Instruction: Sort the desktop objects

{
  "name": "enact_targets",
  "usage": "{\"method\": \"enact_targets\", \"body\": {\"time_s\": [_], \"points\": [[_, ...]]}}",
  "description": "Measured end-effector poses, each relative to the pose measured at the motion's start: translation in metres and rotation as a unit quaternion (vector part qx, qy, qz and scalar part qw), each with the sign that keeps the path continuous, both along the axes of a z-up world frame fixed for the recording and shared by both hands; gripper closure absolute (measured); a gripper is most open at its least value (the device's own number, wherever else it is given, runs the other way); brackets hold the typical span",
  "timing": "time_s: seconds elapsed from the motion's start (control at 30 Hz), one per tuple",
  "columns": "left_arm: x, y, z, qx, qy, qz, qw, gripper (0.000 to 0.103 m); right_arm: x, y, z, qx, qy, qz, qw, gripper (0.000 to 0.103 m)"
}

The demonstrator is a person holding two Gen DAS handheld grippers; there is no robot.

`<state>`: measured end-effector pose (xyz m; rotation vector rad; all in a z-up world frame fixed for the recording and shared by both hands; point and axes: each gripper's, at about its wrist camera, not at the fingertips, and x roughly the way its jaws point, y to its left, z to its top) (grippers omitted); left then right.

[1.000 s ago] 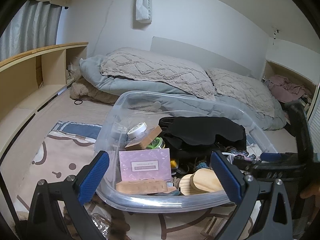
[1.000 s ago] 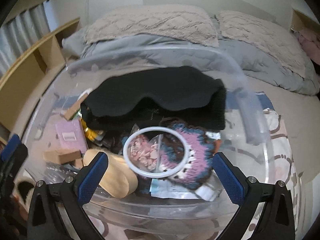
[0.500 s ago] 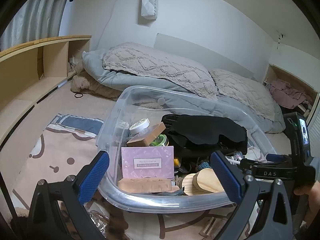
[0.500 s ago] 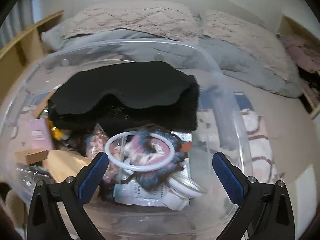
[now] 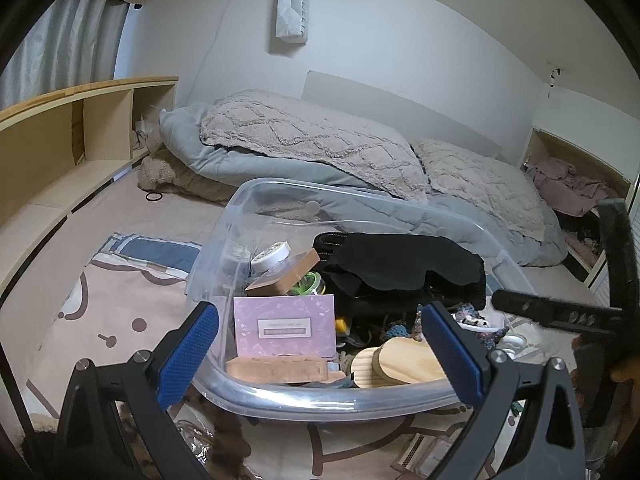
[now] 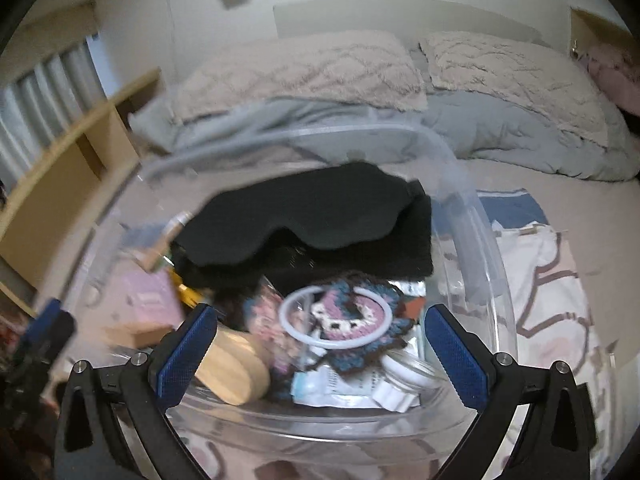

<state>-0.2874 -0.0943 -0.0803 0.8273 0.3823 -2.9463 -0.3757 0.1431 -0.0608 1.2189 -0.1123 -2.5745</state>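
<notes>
White ring (image 6: pixel 335 323) between spread right tongs (image 6: pixel 320 354)

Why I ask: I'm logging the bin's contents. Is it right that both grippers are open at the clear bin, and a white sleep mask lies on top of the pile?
Not quite. The sleep mask is black, not white, as the right wrist view shows. The rest holds: the left gripper and right gripper are open at the clear bin.

Left gripper (image 5: pixel 320 354) at the clear bin (image 5: pixel 320 398).
Jaws spread wide, empty; purple box (image 5: pixel 285 326) stands inside.
</notes>
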Motion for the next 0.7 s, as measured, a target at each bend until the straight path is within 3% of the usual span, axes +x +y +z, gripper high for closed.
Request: {"method": "enact_targets", "body": {"time_s": [0.17,0.4,0.7], "points": [[0.004,0.002,0.003,-0.004,0.003,0.002,1.0000,0.001,0.008,0.010,0.008,-0.048,0.016,0.004,0.999,0.000],[0.009,0.004,0.008,-0.004,-0.001,0.006,1.0000,0.000,0.019,0.019,0.013,-0.065,0.053,0.008,0.996,0.000],[0.020,0.010,0.018,-0.016,0.006,0.013,0.9998,0.000,0.036,0.027,0.021,-0.030,0.096,0.020,0.995,0.000]]}}
